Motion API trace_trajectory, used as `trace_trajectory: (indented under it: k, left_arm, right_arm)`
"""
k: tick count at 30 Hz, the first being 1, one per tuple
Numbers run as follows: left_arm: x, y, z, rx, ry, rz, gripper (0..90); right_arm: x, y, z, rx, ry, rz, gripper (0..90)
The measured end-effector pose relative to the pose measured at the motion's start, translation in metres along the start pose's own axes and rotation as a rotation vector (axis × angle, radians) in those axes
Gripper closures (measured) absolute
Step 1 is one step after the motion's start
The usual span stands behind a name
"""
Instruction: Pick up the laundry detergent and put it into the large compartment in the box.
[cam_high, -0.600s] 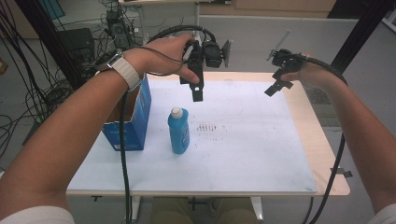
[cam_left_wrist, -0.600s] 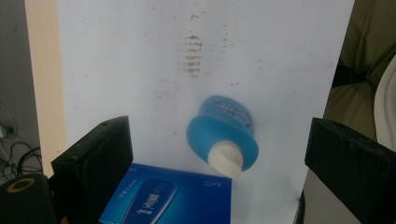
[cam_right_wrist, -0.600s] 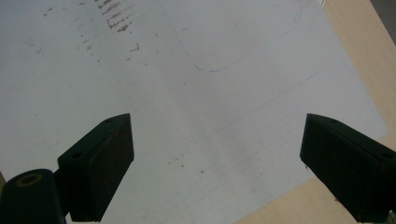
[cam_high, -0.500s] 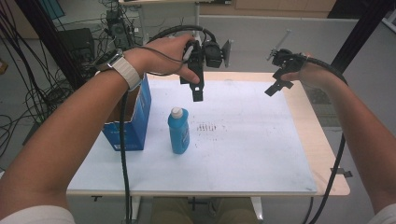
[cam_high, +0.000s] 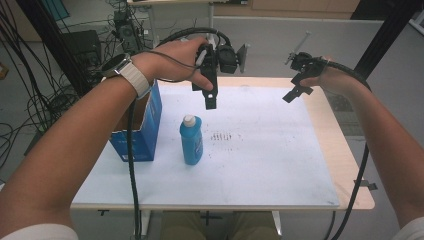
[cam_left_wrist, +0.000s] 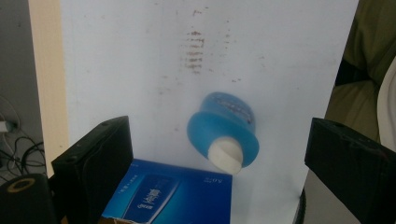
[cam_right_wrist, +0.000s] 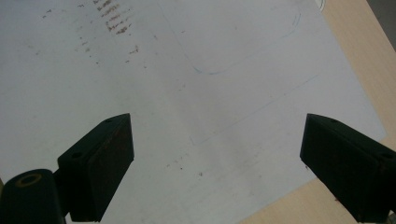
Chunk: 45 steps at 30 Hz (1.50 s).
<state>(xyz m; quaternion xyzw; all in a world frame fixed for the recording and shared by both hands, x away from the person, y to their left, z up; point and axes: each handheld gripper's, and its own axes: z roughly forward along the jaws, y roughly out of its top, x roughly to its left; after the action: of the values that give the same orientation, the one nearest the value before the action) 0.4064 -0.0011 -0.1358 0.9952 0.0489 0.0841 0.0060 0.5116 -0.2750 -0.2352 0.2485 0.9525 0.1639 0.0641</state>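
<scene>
Two hand-held grippers poised above a table (cam_high: 345, 165) covered by a white sheet (cam_high: 270, 150). The left gripper (cam_high: 211, 102) hangs in the air over the far-left part of the sheet, jaws spread wide and holding nothing; in the left gripper view, a blue bottle (cam_left_wrist: 224, 133) with a white cap (cam_left_wrist: 225, 157) appears between them from above. The bottle stands upright on the sheet, just beside an open blue box (cam_high: 142, 132) at the table's left edge — whether they touch cannot be told. The right gripper (cam_high: 290, 95) is held aloft near the far-right corner, jaws likewise parted and empty. A patch of brown smudges (cam_high: 222, 136) marks the sheet right of the bottle.
</scene>
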Motion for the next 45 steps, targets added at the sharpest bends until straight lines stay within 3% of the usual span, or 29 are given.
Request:
trace_trajectory:
  k: [45]
  left_arm:
    - [-0.0003, -0.0003, -0.0026, -0.004, 0.007, -0.016, 8.2]
  right_arm:
    - [0.0020, 0.0007, -0.0025, -0.009, -0.003, -0.002, 9.3]
